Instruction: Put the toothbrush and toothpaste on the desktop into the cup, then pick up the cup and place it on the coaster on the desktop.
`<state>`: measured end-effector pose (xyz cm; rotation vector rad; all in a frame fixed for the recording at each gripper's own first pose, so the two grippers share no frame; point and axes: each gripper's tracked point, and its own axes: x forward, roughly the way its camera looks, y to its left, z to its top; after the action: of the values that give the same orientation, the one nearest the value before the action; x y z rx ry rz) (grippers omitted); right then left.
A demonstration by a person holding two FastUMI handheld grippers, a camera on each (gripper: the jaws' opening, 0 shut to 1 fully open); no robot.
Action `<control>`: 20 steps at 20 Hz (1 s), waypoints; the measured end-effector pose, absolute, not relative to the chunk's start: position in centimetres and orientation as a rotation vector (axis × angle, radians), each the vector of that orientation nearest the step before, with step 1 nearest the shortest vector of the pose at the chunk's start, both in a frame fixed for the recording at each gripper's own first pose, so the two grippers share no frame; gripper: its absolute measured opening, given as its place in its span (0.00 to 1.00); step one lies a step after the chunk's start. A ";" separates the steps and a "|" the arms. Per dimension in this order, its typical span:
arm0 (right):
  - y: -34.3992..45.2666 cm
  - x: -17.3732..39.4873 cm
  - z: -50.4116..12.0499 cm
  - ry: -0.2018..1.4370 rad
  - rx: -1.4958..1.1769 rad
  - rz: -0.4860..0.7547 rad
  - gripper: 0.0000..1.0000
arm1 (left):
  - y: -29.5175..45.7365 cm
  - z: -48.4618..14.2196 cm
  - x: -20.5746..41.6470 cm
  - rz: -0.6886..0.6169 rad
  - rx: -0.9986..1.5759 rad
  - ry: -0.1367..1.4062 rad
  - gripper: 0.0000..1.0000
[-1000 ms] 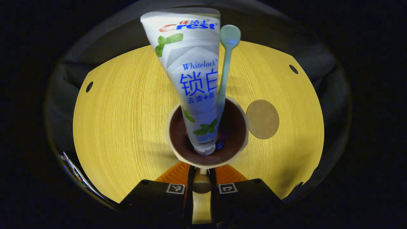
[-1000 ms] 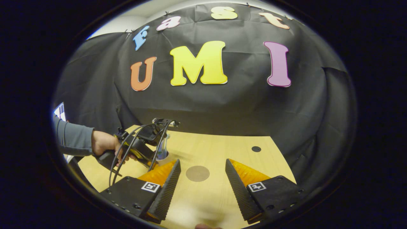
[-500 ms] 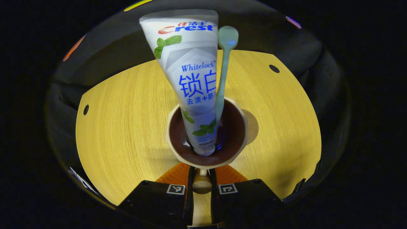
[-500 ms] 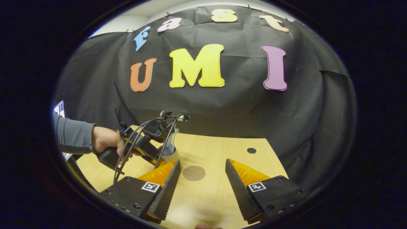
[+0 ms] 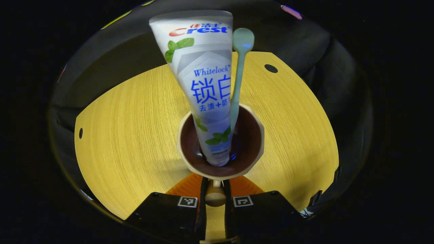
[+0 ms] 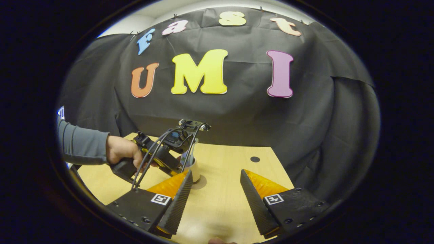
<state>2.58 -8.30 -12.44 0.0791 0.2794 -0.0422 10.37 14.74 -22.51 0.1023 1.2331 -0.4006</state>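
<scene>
With the toothpaste (image 5: 206, 91) and toothbrush (image 5: 239, 74) already standing in the cup (image 5: 220, 144), we hold its handle (image 5: 215, 195) between our left gripper's (image 5: 215, 189) closed jaws above the coaster (image 6: 200, 183), unreleased, while our right gripper's (image 6: 216, 196) jaws stand wide.

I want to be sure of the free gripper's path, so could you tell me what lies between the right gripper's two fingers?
Only bare desktop lies between them in the right gripper view; the right gripper is open, and the cup stands beyond one finger.

Cream cup (image 5: 220, 173), brown inside, holds upright toothpaste (image 5: 203, 84) and pale-green toothbrush (image 5: 239, 78); seemingly over coaster (image 6: 200, 183).
</scene>
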 end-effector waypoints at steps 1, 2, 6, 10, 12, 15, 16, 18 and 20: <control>-8.7 2.5 -12.7 0.286 0.082 -0.051 0.84 | 14.9 -22.6 10.4 -0.404 0.105 1.240 0.24; -8.9 2.2 -12.9 0.291 0.085 -0.056 0.85 | 15.0 -22.5 10.3 -0.406 0.107 1.245 0.24; -10.2 1.8 -13.6 0.308 0.092 -0.084 0.84 | 15.3 -22.6 10.1 -0.408 0.110 1.270 0.24; -10.7 1.6 -13.8 0.315 0.098 -0.097 0.85 | 14.9 -21.9 9.8 -0.404 0.111 1.291 0.29; -10.6 1.6 -13.8 0.315 0.100 -0.093 0.85 | 14.7 -21.8 9.7 -0.408 0.106 1.292 0.24; -10.4 1.7 -13.4 0.308 0.105 -0.085 0.85 | 14.4 -20.0 9.4 -0.427 0.096 1.241 0.33; -10.2 1.7 -13.1 0.303 0.104 -0.079 0.85 | 14.4 -19.2 9.3 -0.438 0.093 1.219 0.35; -10.0 1.8 -12.6 0.293 0.096 -0.073 0.85 | 14.8 -17.5 8.9 -0.456 0.082 1.166 0.42; -9.4 1.9 -12.1 0.280 0.088 -0.065 0.85 | 15.7 -15.5 8.6 -0.449 0.064 1.123 0.57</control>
<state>1.92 -9.40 -12.14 0.0885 0.2805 -0.0651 8.55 15.68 -15.54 0.0643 1.1233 -0.4487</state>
